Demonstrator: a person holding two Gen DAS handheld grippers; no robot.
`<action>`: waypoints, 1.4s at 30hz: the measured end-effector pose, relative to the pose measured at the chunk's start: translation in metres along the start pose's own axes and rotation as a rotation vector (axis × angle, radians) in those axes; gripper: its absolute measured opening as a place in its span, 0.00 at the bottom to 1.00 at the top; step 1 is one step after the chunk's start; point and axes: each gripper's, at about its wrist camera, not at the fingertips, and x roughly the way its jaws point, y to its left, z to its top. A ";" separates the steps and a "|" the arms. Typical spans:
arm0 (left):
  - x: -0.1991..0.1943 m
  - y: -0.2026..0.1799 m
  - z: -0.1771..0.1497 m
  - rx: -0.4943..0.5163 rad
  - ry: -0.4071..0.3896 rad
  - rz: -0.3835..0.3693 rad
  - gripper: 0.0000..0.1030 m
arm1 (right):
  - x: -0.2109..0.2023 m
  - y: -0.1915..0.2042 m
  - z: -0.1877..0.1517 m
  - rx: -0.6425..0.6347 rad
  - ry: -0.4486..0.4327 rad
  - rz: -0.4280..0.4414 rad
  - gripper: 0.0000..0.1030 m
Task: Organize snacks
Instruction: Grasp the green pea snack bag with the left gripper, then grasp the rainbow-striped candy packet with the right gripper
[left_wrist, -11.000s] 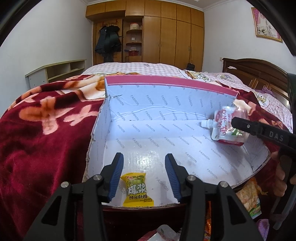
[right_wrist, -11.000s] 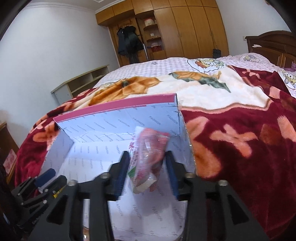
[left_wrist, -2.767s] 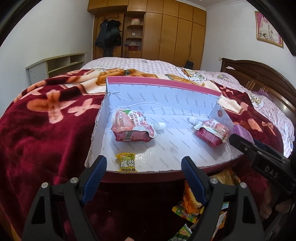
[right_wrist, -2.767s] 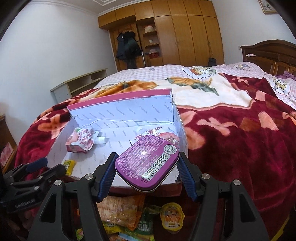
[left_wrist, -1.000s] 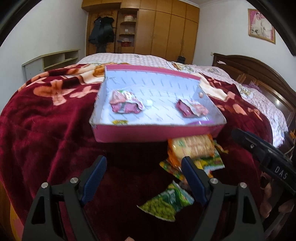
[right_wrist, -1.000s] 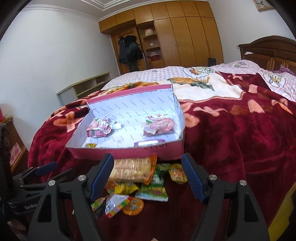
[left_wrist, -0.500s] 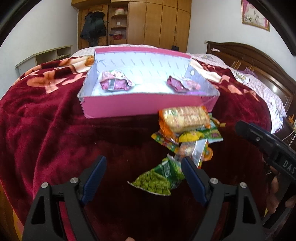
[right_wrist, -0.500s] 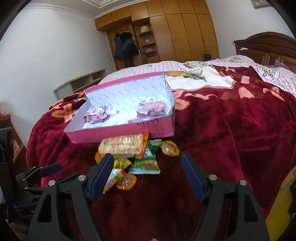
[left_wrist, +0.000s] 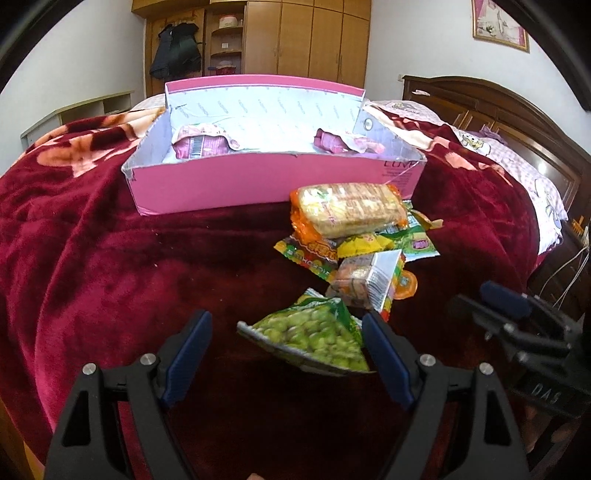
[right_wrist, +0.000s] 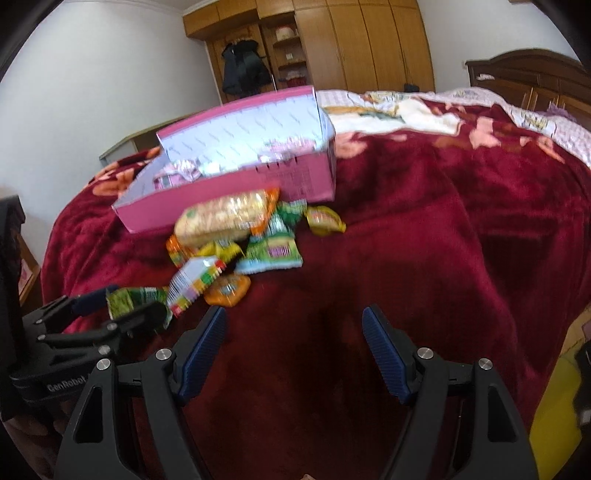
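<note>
the left gripper (left_wrist: 286, 354) is spread wide around the green pea packet (left_wrist: 314, 338), not clamping it; the right gripper (right_wrist: 293, 350) is released over the blanket (right_wrist: 424, 240), pink box (left_wrist: 258, 184) far.

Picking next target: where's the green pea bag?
Left wrist view: green pea bag lies on the red blanket between the open left tool's fingers.

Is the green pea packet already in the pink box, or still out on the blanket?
Out. The green pea packet lies on the red blanket before the pink box, between the open left tongs.
</note>
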 end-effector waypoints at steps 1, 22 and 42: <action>0.001 -0.001 -0.001 0.002 0.000 0.000 0.84 | 0.000 -0.001 -0.002 -0.003 -0.002 -0.001 0.75; 0.004 -0.009 -0.007 0.033 -0.018 -0.018 0.46 | 0.013 0.002 -0.013 -0.028 -0.013 0.039 0.90; -0.008 0.051 -0.006 -0.135 -0.095 0.118 0.43 | 0.009 0.014 -0.010 -0.077 0.004 0.013 0.90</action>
